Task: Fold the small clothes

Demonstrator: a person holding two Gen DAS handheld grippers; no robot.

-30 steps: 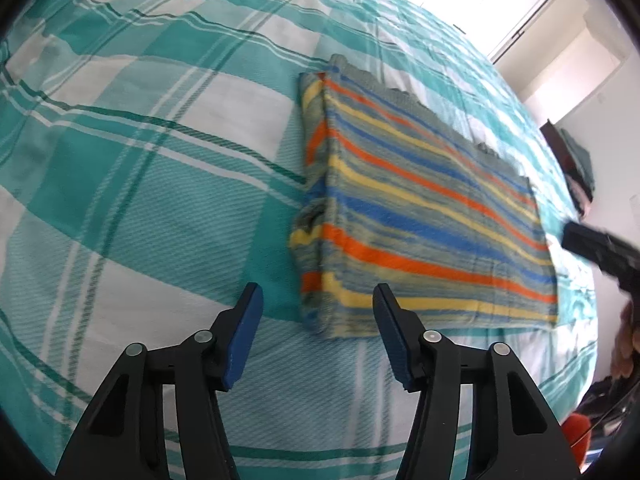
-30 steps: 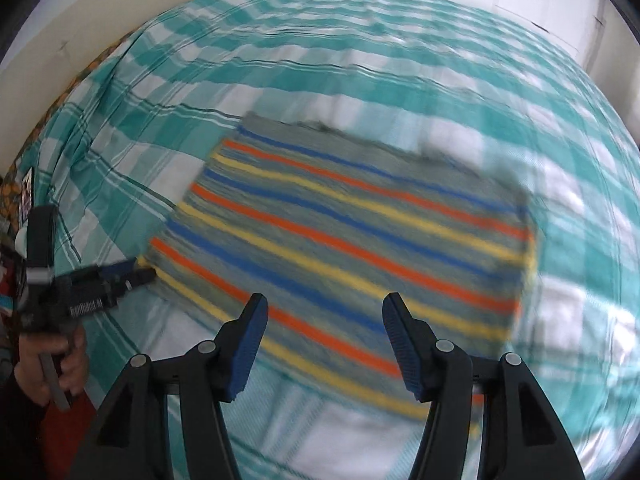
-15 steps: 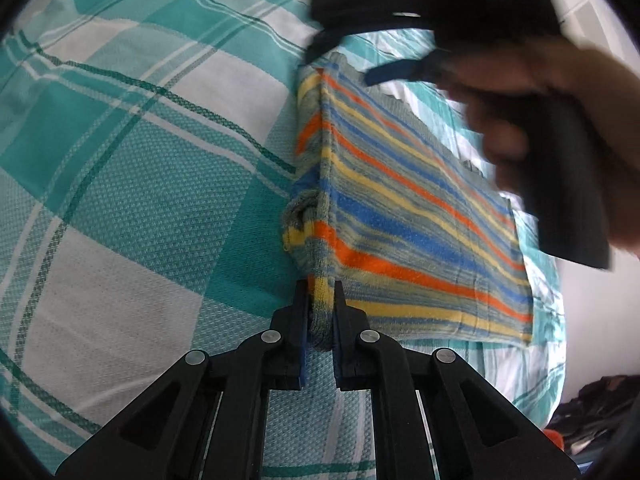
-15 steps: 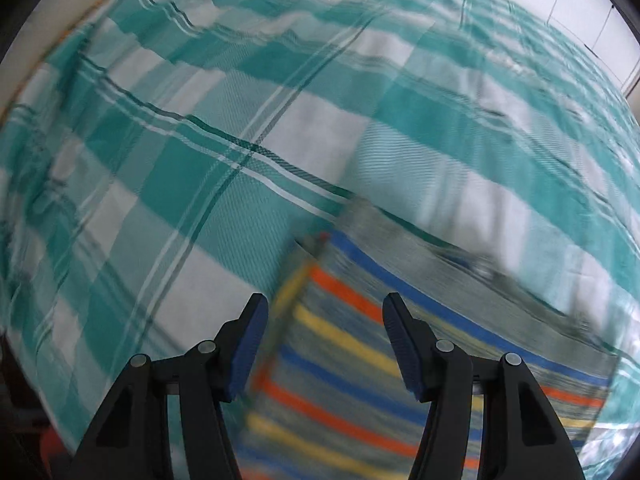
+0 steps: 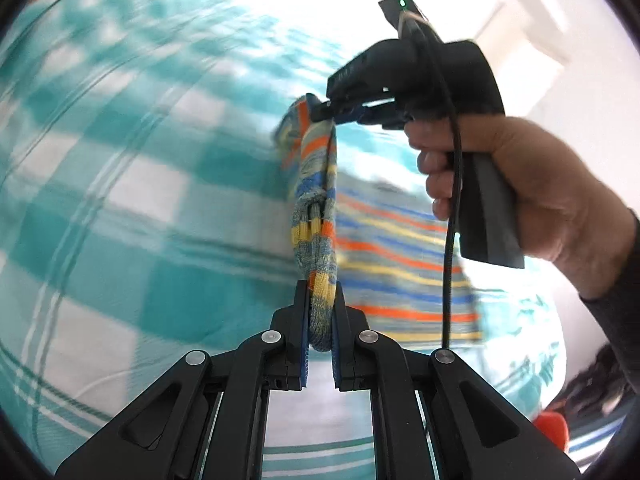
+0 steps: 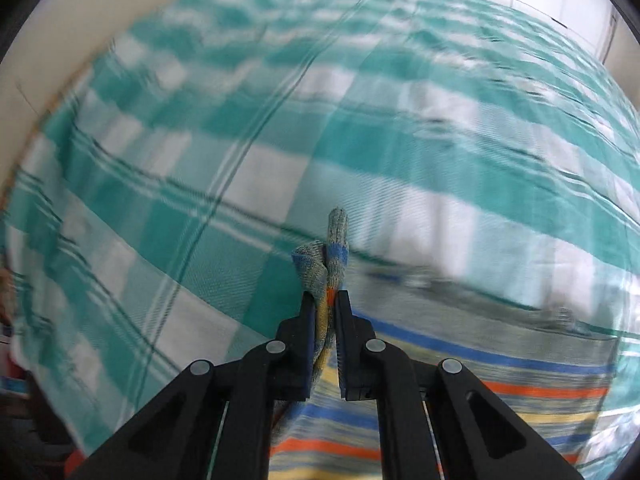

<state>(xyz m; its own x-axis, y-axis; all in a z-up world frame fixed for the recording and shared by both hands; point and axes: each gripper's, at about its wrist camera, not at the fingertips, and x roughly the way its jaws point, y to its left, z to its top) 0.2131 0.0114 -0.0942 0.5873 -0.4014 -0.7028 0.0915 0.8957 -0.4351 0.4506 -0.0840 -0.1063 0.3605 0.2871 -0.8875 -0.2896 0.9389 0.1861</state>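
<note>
Left gripper (image 5: 320, 312) pinches striped cloth (image 5: 316, 240) corner, centre frame; right gripper (image 5: 320, 110), jaws just closed, clamps other corner upper centre; edge stretched above checked bedsheet (image 5: 140, 208), ready for folding over.

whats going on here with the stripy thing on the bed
A person is folding a small striped garment on a teal checked bedsheet. The left gripper is shut on one corner, and the right gripper, whose jaws have just closed, pinches the other. That edge is lifted; the rest lies on the sheet.

Garment (image 5: 384, 240) lies on bedspread (image 5: 120, 200), one edge lifted.
</note>
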